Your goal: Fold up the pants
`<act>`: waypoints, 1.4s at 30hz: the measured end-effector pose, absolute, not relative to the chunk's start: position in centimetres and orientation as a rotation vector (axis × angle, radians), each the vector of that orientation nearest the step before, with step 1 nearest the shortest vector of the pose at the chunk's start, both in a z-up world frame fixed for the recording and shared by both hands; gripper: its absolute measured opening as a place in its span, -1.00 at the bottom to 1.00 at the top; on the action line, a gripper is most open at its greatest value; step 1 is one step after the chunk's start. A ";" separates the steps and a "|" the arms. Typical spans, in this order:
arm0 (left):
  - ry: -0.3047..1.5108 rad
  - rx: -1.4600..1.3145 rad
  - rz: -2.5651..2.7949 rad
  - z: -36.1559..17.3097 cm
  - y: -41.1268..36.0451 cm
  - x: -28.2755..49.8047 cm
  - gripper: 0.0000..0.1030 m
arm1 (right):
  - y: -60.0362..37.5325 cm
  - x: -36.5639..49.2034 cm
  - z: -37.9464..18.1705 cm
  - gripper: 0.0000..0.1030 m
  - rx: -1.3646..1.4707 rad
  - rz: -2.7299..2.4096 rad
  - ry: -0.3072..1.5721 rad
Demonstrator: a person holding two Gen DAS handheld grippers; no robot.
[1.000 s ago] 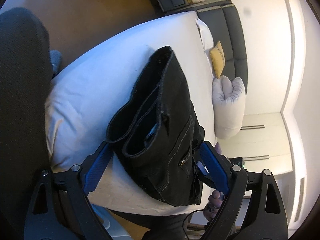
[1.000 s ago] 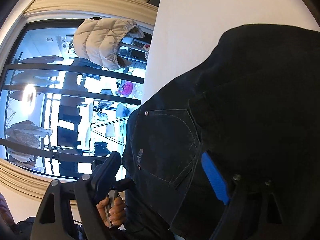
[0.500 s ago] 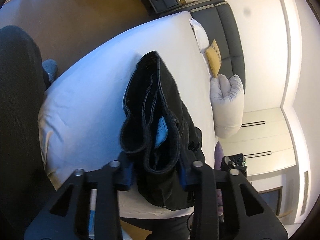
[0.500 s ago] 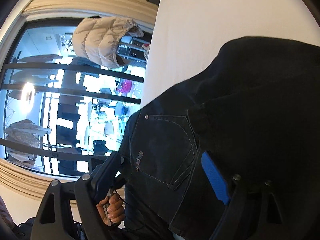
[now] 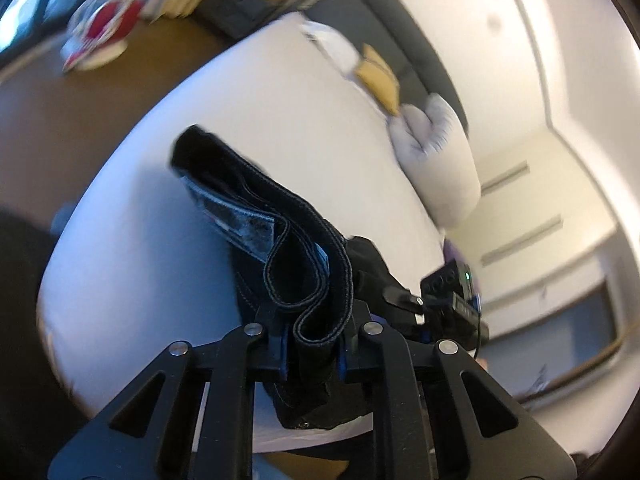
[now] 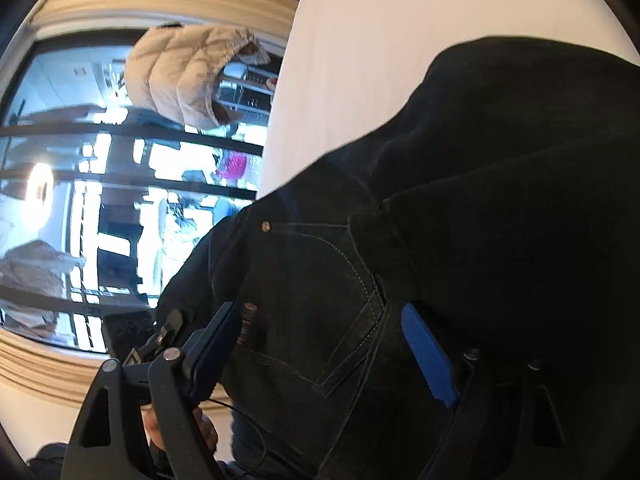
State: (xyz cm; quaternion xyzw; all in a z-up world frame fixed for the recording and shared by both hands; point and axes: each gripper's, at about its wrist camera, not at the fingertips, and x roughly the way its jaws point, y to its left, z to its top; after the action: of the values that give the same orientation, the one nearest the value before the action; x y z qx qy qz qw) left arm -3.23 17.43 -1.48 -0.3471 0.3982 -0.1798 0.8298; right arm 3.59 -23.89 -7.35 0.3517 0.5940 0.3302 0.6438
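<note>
Black denim pants (image 5: 256, 208) lie bunched on a white bed (image 5: 132, 248). My left gripper (image 5: 310, 344) is shut on the pants' waistband and holds it raised off the sheet. In the right wrist view the pants (image 6: 500, 200) fill the frame, with a stitched back pocket (image 6: 312, 304) in the middle. My right gripper (image 6: 320, 344) stands wide open against the pants, the left finger (image 6: 208, 344) at the fabric's edge and the blue-padded right finger (image 6: 428, 356) partly under a fold.
A yellow cushion (image 5: 378, 76) and a pale grey pillow (image 5: 436, 160) lie at the bed's far side by a dark headboard (image 5: 404, 32). Brown floor (image 5: 60, 120) lies left. A window (image 6: 80, 200) with a beige puffer jacket (image 6: 188, 72) shows beyond the bed edge.
My left gripper has shut on the waistband and lifted it, swinging the view. My right gripper has stayed open at the pocket, shifting slightly.
</note>
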 end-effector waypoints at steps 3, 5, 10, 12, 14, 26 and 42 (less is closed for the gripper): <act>0.826 -0.586 -0.436 1.4 13.4 -2.6 -0.72 | -25.2 3.6 -6.2 0.64 0.841 0.762 1.300; 0.825 -0.492 -0.481 2.7 9.9 -2.1 -0.72 | -26.3 3.5 -5.4 0.64 0.869 0.776 1.273; 0.879 -0.320 -0.607 2.4 0.9 -0.9 -0.72 | -29.9 3.7 -4.2 0.67 0.961 0.814 1.209; 0.922 -0.244 -0.653 1.2 -3.1 -0.7 -0.72 | -31.6 3.4 -4.1 0.74 0.990 0.802 1.195; 0.954 -0.163 -0.678 -0.1 -6.0 -0.7 -0.72 | -33.4 3.0 -4.2 0.74 1.013 0.791 1.178; 0.947 0.250 -0.635 -2.6 -15.0 -2.9 -0.71 | -33.7 0.9 -3.1 0.83 0.921 0.793 1.179; 0.835 0.521 -0.658 -1.6 -23.7 -5.6 -0.71 | -30.4 1.2 -1.8 0.38 0.675 0.773 1.208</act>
State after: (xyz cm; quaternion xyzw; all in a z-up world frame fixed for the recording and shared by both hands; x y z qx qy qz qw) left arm -5.57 -23.70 -1.55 0.2458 0.3933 -0.3102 0.8299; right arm 1.19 -30.39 -1.82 0.3034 0.5428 0.3472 0.7020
